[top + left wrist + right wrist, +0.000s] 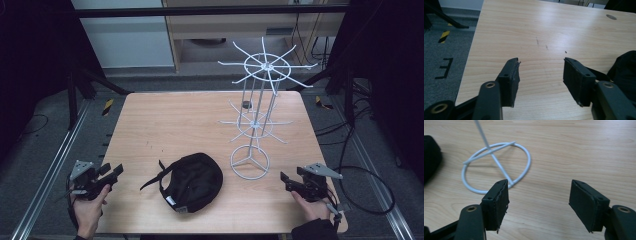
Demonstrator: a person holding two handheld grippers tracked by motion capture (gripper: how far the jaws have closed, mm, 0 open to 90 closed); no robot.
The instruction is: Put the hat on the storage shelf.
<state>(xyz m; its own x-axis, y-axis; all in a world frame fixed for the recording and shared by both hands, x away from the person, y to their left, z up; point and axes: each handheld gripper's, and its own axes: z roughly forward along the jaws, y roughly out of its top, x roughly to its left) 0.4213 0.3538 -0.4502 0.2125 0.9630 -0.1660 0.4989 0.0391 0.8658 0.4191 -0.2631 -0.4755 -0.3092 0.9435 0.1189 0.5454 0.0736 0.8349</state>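
Overall: the room was dim, its edges nearly black
Tabletop (554, 30): a pale overhead glare lay across the wood; shadows were soft
Sharpness: the high view was grainy; the close views were slightly soft

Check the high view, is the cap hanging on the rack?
No, the cap lies flat on the table, beside the rack.

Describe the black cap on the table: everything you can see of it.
The black cap looks like soft fabric and lies crumpled near the table's front edge, between the two grippers, touched by neither. A strap sticks out at its left and a small pale label shows at its front. The white wire rack's ring base stands close on its right, apart from it.
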